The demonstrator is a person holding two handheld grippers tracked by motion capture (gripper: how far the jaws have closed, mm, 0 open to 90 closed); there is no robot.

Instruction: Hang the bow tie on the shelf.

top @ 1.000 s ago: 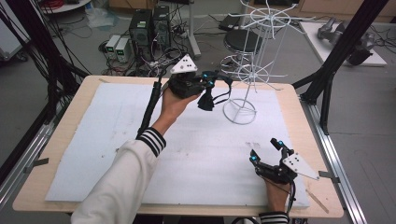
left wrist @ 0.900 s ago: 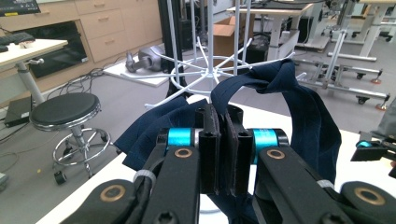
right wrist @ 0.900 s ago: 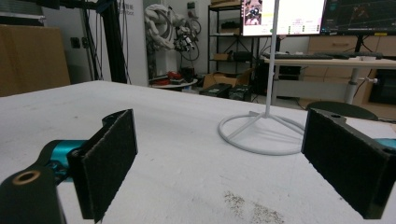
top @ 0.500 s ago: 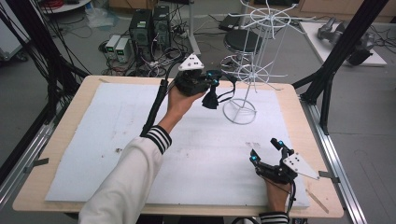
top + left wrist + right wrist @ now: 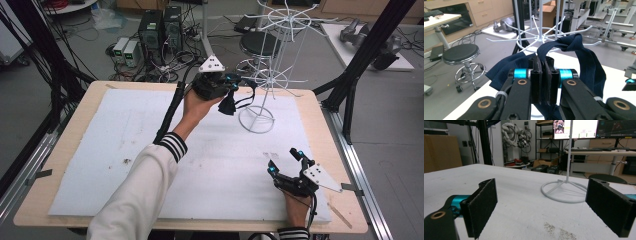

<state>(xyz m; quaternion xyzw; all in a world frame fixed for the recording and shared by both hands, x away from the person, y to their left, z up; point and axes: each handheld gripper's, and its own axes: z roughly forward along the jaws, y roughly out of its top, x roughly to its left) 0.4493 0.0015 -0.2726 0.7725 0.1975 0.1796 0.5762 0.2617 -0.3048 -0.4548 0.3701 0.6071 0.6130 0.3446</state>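
Left gripper (image 5: 231,89) clamped on dark blue cloth (image 5: 584,57), held up just beside the white wire rack (image 5: 272,80) — not yet hung on a prong. Right gripper (image 5: 286,162) open, empty, resting on the table (image 5: 75,150).

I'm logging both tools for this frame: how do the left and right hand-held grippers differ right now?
The left hand-held gripper is shut on a dark blue cloth; the right hand-held gripper stands open with nothing between its jaws. The left is raised beside the white wire rack; the right sits low at the table's near edge. Both have black jaws with blue fittings.
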